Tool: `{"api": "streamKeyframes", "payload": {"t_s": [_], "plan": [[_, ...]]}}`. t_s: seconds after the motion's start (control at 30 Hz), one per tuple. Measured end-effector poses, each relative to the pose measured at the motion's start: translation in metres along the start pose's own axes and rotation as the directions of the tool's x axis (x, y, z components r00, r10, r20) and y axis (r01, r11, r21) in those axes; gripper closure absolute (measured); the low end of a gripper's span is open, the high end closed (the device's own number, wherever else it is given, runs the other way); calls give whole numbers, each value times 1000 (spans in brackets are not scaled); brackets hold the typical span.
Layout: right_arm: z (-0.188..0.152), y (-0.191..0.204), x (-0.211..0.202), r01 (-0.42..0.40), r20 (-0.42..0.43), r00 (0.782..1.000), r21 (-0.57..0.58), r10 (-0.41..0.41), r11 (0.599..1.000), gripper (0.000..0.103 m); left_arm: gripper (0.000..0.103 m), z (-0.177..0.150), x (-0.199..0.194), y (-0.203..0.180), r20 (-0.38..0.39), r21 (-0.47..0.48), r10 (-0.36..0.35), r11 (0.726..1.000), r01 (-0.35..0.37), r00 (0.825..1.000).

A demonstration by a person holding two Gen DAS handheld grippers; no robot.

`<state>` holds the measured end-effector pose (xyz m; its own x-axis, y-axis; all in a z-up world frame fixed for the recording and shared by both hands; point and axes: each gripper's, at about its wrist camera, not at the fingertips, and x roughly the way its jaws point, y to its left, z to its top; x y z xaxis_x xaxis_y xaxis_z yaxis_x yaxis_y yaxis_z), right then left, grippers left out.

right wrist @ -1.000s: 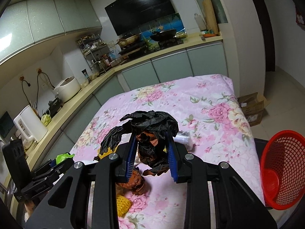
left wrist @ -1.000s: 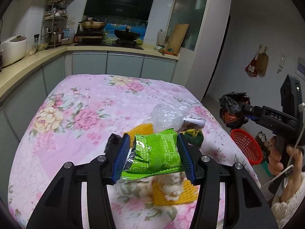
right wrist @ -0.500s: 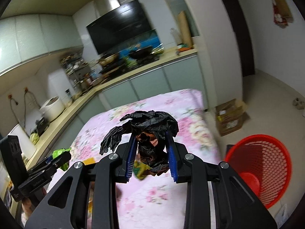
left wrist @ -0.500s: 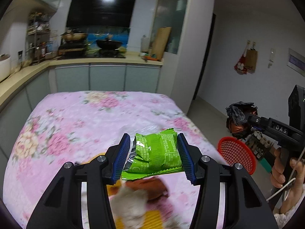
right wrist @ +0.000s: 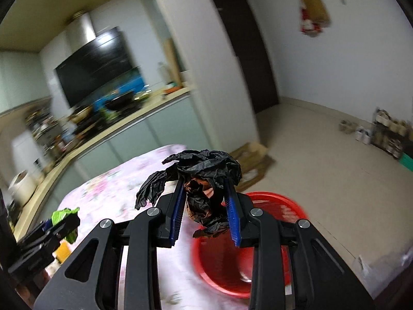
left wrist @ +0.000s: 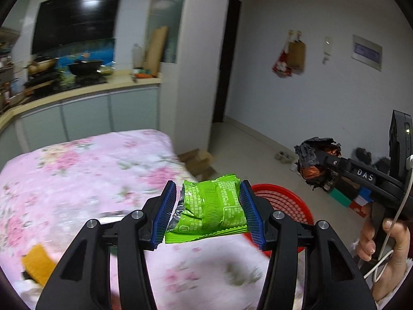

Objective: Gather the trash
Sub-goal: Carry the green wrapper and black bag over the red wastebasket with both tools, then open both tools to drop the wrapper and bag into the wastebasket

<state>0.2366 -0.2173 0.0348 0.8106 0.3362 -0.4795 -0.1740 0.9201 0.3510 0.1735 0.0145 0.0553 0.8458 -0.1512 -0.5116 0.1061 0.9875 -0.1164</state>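
Observation:
My left gripper (left wrist: 209, 214) is shut on a crumpled green snack wrapper (left wrist: 210, 210), held above the table's right edge. Just behind it on the floor stands a red mesh basket (left wrist: 286, 201). My right gripper (right wrist: 205, 213) is shut on a crumpled black plastic bag (right wrist: 206, 178) with brown paper inside, and it hangs over the near rim of the red basket (right wrist: 271, 281). In the left wrist view the black bag (left wrist: 313, 160) shows at the right, above and beyond the basket. In the right wrist view the green wrapper (right wrist: 63, 214) shows at the far left.
The table wears a pink flowered cloth (left wrist: 77, 170). A yellow sponge-like piece (left wrist: 37, 263) lies at its near left. Flattened cardboard boxes (right wrist: 254, 157) lie on the floor past the table, shoes (right wrist: 361, 131) by the far wall. A hand (left wrist: 387, 253) holds the right gripper's handle.
Both grippers have swung to the right, off the trash pile on the table toward the red basket, each keeping its hold. The basket now sits close under the right gripper.

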Motion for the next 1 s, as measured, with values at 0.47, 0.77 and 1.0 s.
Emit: {"api": "streamKeyframes", "payload": {"t_s": [0.47, 0.77, 1.0], "plan": [[-32, -68, 68, 149, -221, 969, 174, -109, 973, 72, 53, -18, 139, -69, -238, 12, -127, 991, 133, 963], [-38, -88, 75, 153, -264, 961, 260, -82, 953, 42, 45, -29, 179, -82, -287, 38, -110, 991, 126, 952], [-28, -88, 60, 139, -208, 975, 265, -85, 954, 39, 20, -19, 153, -63, -196, 44, -53, 997, 63, 979]]}}
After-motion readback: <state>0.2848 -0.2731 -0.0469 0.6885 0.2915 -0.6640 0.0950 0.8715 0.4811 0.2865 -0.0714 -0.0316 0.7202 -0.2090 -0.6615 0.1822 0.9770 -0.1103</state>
